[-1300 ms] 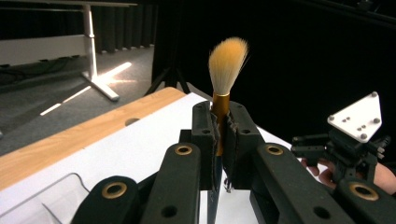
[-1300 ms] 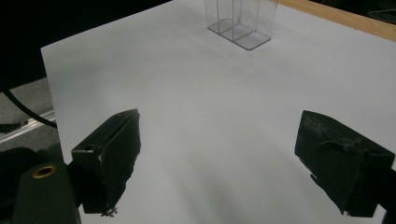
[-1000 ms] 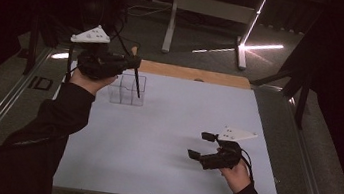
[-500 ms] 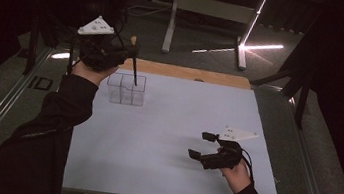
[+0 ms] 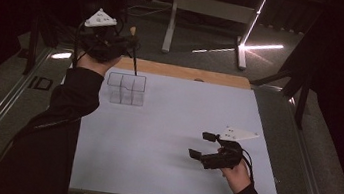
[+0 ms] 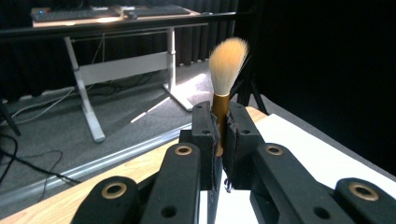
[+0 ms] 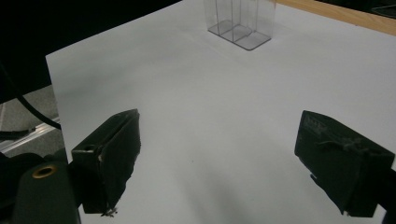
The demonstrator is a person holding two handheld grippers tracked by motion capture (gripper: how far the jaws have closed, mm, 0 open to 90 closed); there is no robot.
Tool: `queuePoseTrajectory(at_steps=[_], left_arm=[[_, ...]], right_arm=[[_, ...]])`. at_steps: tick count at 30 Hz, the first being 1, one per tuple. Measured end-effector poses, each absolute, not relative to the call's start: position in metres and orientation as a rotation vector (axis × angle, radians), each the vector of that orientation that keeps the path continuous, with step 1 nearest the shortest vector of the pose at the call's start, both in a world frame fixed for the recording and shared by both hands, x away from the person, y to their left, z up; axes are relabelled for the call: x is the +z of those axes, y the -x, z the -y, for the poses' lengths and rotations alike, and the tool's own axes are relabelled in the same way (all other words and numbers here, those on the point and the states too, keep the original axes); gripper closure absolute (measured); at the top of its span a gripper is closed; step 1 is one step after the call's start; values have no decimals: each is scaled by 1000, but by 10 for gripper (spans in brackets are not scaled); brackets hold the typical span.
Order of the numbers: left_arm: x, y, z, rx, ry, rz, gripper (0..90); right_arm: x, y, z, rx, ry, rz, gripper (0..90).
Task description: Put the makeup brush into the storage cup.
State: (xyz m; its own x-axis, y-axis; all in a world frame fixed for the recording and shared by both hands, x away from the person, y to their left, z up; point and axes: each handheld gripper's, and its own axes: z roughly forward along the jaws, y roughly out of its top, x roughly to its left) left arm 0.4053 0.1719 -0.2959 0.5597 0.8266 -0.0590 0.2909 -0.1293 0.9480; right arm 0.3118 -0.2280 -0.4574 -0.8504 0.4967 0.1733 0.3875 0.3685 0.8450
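The left tool [image 5: 127, 46] was clamped shut on a makeup brush [image 6: 224, 88], its jaws pinching the gold ferrule with the pale bristle tuft standing upright above them in the left gripper view. In the high view the brush [image 5: 134, 56] hung from that tool with its dark handle slanting down, the tip just above the back edge of a clear acrylic organiser [image 5: 126, 89] split into compartments; whether the handle touched the organiser could not be told. The organiser stood near the far left corner of the surface [image 5: 179, 143], on a white sheet that covered nearly all of it, leaving a strip of bare wood [image 5: 188, 73] along the far edge.

The right tool [image 5: 204, 145] sat low over the near right part of the white sheet, its jaws spread wide with nothing between them; in the right gripper view they framed bare white sheet, with the organiser [image 7: 240, 21] well off toward the far side.

The room around was dark. Beyond the far edge lay grey floor with a streak of bright light [image 5: 262, 47] across it, and a white-framed desk [image 5: 207, 6] stood there on its leg; the left gripper view showed a keyboard [image 6: 60, 14] on top of it. Metal rails [image 5: 2, 110] ran along the floor beside the left edge
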Motion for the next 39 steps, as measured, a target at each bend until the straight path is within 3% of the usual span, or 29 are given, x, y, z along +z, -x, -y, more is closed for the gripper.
queuePoseTrajectory(at_steps=[23, 39], left_arm=[[-346, -442, -179, 702, -1688, -1071, 841], [-380, -454, -179, 701, -1700, -1115, 840]], right_arm=[[-463, -312, 228, 1486, -825, -2522, 140], [-466, -313, 229, 1473, -835, -2531, 140]])
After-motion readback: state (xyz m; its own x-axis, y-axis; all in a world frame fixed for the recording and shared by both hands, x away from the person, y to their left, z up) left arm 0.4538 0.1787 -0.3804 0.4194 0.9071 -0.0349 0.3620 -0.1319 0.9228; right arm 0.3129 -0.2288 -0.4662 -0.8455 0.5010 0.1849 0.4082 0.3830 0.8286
